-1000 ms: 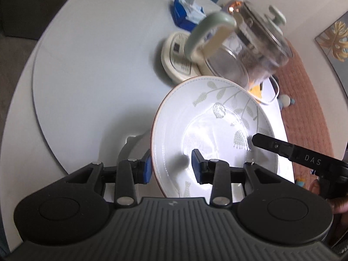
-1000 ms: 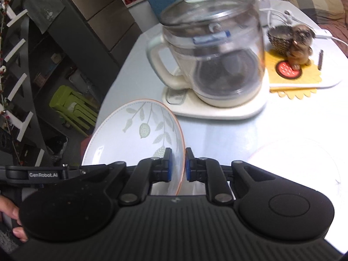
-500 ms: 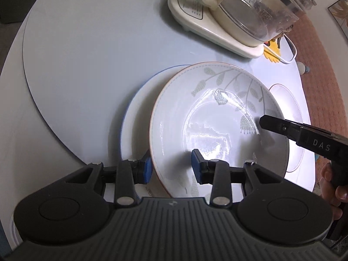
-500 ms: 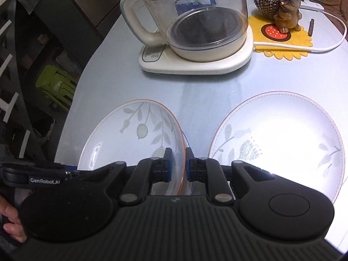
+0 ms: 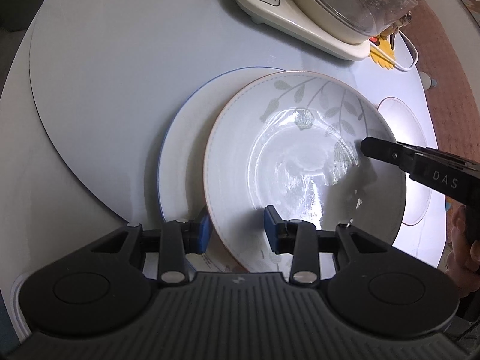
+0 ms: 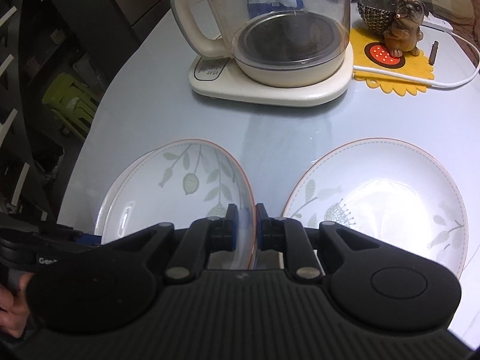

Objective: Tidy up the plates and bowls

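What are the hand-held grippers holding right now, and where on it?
The right hand-held gripper pinches the leaf-patterned plate by its rim. The left hand-held gripper straddles the opposite rim, jaws open, not clamped.

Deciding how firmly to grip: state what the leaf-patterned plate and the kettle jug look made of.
Leaf-patterned plate: probably glazed ceramic or porcelain, since it is opaque white with sharp glossy highlights and a thin orange rim line. Kettle jug: a clear wall, glass or hard plastic, with objects showing through it; its cream handle and base look like smooth moulded plastic.

Leaf-patterned plate [image 5: 294, 162] tilted over blue-rimmed plate [image 5: 183, 150]; matching plate [image 6: 381, 198] beside
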{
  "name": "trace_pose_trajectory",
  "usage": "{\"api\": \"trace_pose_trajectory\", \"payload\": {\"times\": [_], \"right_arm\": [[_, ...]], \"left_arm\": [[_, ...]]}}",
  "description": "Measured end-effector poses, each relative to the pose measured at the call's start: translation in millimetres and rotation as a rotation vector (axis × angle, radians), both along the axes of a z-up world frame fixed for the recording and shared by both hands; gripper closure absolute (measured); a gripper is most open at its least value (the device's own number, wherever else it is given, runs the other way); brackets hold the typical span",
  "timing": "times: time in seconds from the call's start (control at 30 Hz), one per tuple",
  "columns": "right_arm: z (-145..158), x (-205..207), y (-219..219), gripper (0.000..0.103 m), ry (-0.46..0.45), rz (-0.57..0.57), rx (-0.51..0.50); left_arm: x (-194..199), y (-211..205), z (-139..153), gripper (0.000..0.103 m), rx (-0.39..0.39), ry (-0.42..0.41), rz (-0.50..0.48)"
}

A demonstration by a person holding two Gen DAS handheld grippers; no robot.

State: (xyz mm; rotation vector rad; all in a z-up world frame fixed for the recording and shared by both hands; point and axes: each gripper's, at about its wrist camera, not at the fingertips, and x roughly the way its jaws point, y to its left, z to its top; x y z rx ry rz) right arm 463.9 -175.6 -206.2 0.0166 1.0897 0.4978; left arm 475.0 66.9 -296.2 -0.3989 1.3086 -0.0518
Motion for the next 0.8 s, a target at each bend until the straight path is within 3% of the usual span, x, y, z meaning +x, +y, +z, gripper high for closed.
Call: {"api": "trace_pose_trajectory", "payload": {"times": [0.37, 0.43, 0.8], "right_arm": [[-0.6, 0.0, 6.4, 0.088, -0.012, 0.016, -0.049], [-1.7, -2.0, 8.8, 0.089, -0.022, 0.027, -0.074], [-0.8, -7.2, 15.9, 0.089, -0.056, 0.041, -0.103]], "left_arm": [[5.1, -2.6, 4.1, 0.058, 0.035, 0.035, 0.036], [4.8, -2.0, 6.6, 0.053, 0.045, 0.033, 0.042], [1.8, 7.2, 15.9, 0.049, 0.002, 0.027, 0.085]]}}
